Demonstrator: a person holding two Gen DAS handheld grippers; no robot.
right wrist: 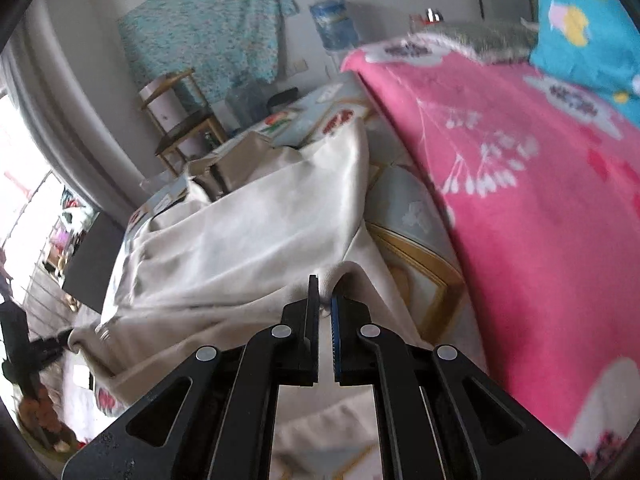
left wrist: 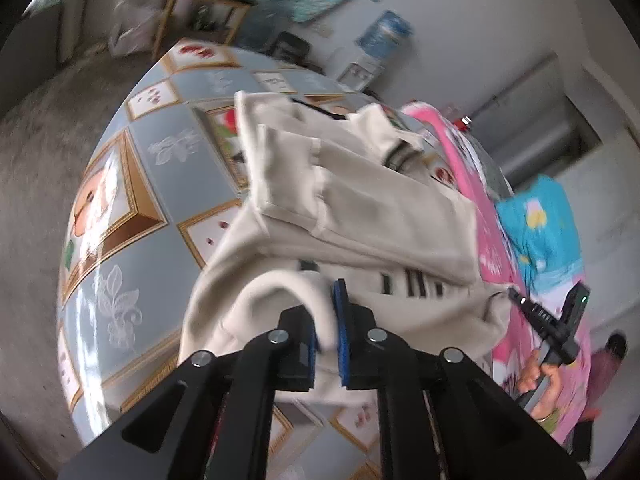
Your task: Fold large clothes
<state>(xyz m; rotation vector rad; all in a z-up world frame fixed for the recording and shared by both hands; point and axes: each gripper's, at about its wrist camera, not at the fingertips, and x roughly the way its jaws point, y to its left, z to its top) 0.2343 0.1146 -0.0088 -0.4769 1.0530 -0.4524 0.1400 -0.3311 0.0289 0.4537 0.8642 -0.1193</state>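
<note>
A large cream garment (left wrist: 352, 208) with dark stripes lies partly folded on a table with a patterned blue-grey cloth (left wrist: 160, 168). My left gripper (left wrist: 326, 312) is shut on a fold of the garment's near edge and lifts it. The right gripper (left wrist: 516, 296) shows at the right of the left wrist view, at another edge of the garment. In the right wrist view the garment (right wrist: 248, 240) spreads ahead, and my right gripper (right wrist: 325, 300) is shut on a fold of its hem. The left gripper (right wrist: 60, 338) shows at the far left, at the garment's other edge.
A pink flowered blanket (right wrist: 540, 208) and a blue cushion (right wrist: 580, 32) lie to the right of the garment. A wooden shelf (right wrist: 180, 120), a water bottle (right wrist: 334, 24) and a hanging teal cloth (right wrist: 208, 24) stand by the far wall. Grey floor (left wrist: 36, 184) lies left of the table.
</note>
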